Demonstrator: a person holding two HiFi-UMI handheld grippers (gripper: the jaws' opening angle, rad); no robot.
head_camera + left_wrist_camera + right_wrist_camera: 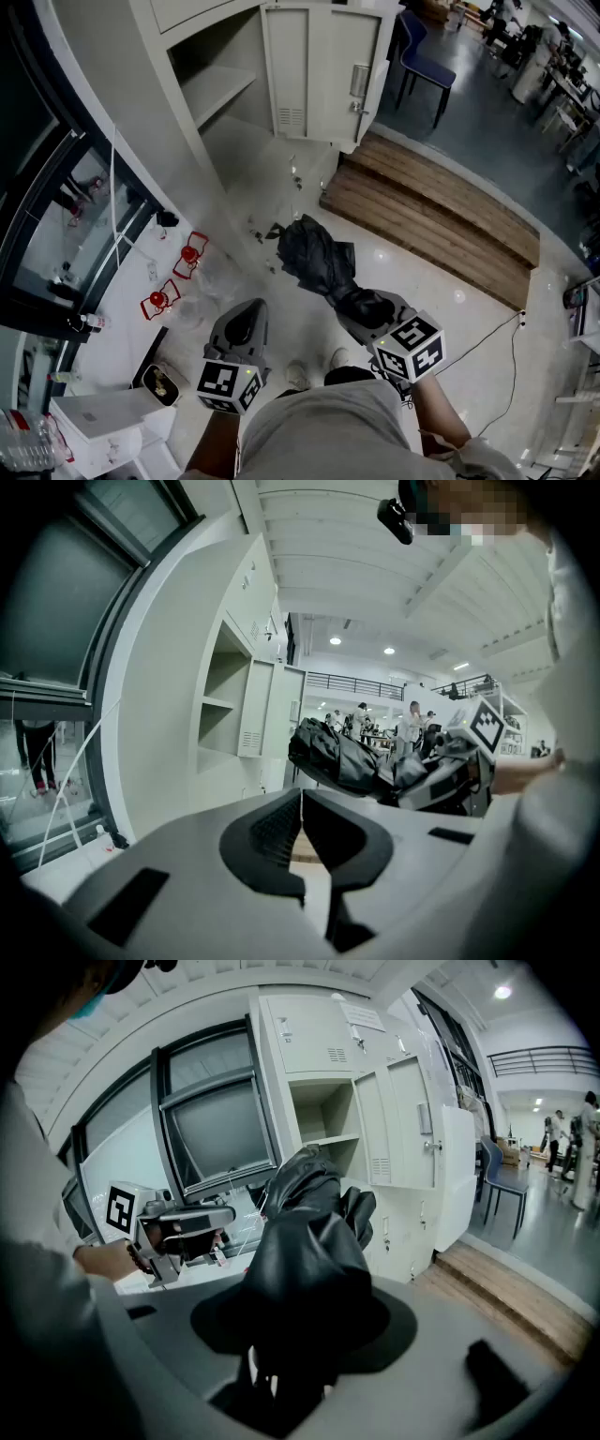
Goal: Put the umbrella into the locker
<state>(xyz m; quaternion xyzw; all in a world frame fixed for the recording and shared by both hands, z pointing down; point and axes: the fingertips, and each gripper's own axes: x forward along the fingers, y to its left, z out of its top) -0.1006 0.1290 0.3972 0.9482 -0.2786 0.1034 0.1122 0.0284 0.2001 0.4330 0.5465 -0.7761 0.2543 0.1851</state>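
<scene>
The right gripper (359,302) pinches one end of the folded black umbrella (314,253) and holds it in the air over the shiny floor (412,272), near the open locker (225,89). The left gripper (242,323) is beside it, its tongs pressed together on nothing.

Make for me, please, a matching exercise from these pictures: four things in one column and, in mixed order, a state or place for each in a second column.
Things
1. umbrella
2. left claw
3. locker door
4. wooden platform

States or places
A. swung open
B. shut, with nothing in it
C. lying on the floor beside the door
D. black, gripped by the right claw

Pairs: 1-D, 2-B, 3-A, 4-C
</scene>
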